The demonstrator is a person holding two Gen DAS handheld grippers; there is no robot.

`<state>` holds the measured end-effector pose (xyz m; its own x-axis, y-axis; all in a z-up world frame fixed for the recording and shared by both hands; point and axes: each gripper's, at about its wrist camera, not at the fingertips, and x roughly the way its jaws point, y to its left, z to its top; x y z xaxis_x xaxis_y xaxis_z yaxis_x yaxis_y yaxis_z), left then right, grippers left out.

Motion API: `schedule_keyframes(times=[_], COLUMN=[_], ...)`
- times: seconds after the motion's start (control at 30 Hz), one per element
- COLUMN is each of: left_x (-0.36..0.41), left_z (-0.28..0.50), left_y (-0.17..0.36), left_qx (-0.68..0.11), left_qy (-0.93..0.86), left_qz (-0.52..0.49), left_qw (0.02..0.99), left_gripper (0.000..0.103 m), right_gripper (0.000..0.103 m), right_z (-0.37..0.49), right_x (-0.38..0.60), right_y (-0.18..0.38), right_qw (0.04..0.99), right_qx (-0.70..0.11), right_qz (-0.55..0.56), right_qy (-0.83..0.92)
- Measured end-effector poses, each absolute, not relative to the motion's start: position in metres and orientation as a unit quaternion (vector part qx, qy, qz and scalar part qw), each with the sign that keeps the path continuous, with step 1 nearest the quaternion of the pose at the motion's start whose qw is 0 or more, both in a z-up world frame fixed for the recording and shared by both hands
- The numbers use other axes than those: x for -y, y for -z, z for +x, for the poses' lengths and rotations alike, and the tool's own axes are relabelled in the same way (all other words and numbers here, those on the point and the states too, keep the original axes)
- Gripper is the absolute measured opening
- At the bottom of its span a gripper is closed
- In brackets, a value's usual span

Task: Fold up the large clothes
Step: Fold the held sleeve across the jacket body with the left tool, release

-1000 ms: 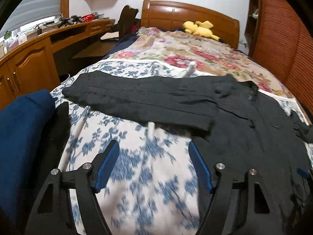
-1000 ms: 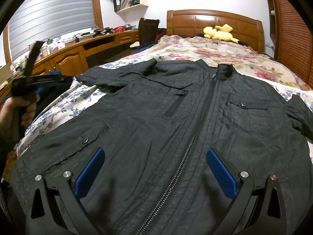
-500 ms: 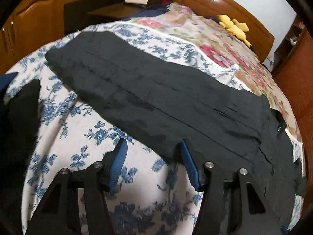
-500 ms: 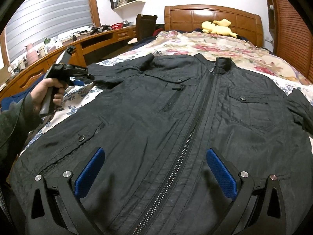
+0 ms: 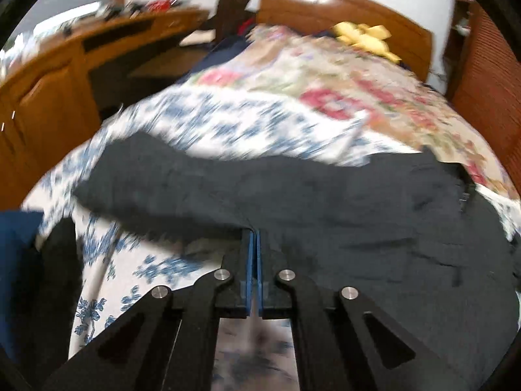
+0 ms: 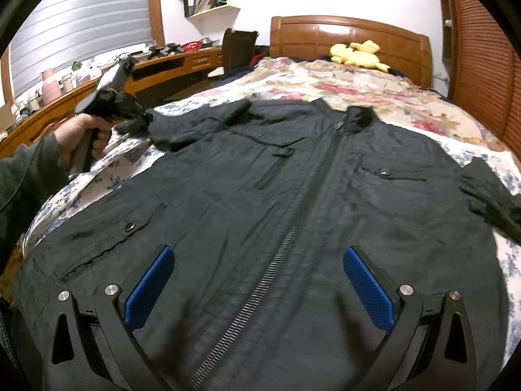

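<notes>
A black zip-up jacket (image 6: 293, 195) lies face up and spread flat on the bed, collar toward the headboard. Its left sleeve (image 5: 179, 189) stretches out sideways over the blue-flowered sheet (image 5: 136, 270). My left gripper (image 5: 254, 233) is shut on the near edge of that sleeve, with fabric pinched between the blue pads. In the right wrist view a hand (image 6: 84, 130) holds this left gripper (image 6: 136, 122) at the sleeve (image 6: 195, 127). My right gripper (image 6: 258, 251) hovers open over the jacket's hem, one finger on each side of the zipper, nothing between them.
A floral quilt (image 6: 342, 88) and a yellow plush toy (image 6: 355, 53) lie near the wooden headboard (image 6: 325, 32). A curved wooden desk (image 6: 179, 62) and a chair (image 6: 237, 49) stand left of the bed. Dark blue cloth (image 5: 16, 260) lies at the near left. Louvred doors (image 6: 482, 65) stand right.
My left gripper moved in to the sleeve's near edge and its jaws closed on the fabric. The right gripper stayed open over the hem.
</notes>
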<state>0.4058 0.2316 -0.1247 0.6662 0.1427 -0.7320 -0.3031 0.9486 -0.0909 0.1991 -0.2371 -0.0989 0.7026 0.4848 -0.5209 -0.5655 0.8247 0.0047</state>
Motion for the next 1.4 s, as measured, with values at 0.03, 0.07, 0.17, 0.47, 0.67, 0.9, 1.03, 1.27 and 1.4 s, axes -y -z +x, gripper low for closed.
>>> schedule_keyframes(times=[0.03,0.07,0.17,0.47,0.67,0.9,1.03,1.27,1.4], left_x=[-0.218,-0.207,-0.165,-0.060,-0.035,-0.028,-0.032,-0.072,-0.100], left_z=[0.403,0.401,0.395,0.357,0.340,0.304,0.285,0.291,0.301], left_y=[0.113,0.105,0.080,0.047,0.056,0.049,0.044,0.076,0.102], left_qx=[-0.383,-0.378,-0.368,-0.348,-0.368,-0.346,-0.330,-0.352,-0.372], left_qy=[-0.112,-0.104,-0.073,0.014,0.026,0.061,0.060,0.015,-0.015], left_qz=[-0.091,-0.082,-0.052,0.017,0.043,0.035,0.027,0.012,0.001], left_qw=[0.912,0.916,0.926,0.937,0.928,0.936,0.942,0.936,0.928], left_gripper=[0.002,0.002,0.002,0.002,0.004,0.075,0.075,0.075,0.075], right_gripper=[0.103,0.103,0.103,0.103,0.103,0.103,0.103,0.103,0.103], right_z=[0.198,0.196,0.193,0.180,0.183,0.180,0.181,0.181,0.183], right_x=[0.241,0.246,0.258,0.278,0.271,0.277,0.277,0.277,0.276], right_y=[0.098,0.097,0.094,0.095,0.093,0.092,0.091,0.092,0.093], right_qw=[0.922,0.924,0.930,0.936,0.935,0.935,0.935,0.935,0.934], right_qx=[-0.256,-0.252,-0.244,-0.236,-0.238,-0.236,-0.237,-0.237,-0.241], right_qz=[-0.077,-0.076,-0.072,-0.056,-0.048,-0.047,-0.048,-0.053,-0.055], right_qy=[-0.282,-0.277,-0.265,-0.254,-0.258,-0.260,-0.260,-0.259,-0.258])
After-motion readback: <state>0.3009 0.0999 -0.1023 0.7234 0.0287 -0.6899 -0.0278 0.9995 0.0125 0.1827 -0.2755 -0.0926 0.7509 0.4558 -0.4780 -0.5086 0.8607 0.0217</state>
